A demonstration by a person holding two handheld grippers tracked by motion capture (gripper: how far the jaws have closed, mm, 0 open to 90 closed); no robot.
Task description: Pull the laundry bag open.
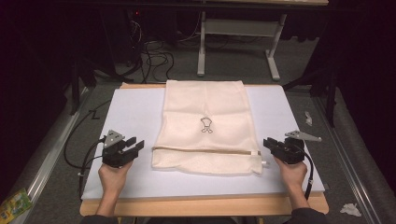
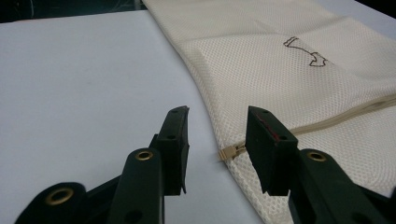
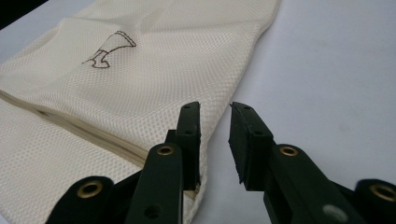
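High view looks down from six o'clock; both claw cameras skim low, sharing the mesh bag zipper.

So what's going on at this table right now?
A person holds a two-jaw claw in each hand, one at either end of the zipper on a cream mesh laundry bag that lies flat on the white table mat. The left claw sits at the bag's left edge, open, jaws on either side of the zipper's end there without pressing on it. The right claw is at the right edge, near the zipper pull, jaws apart and holding nothing.
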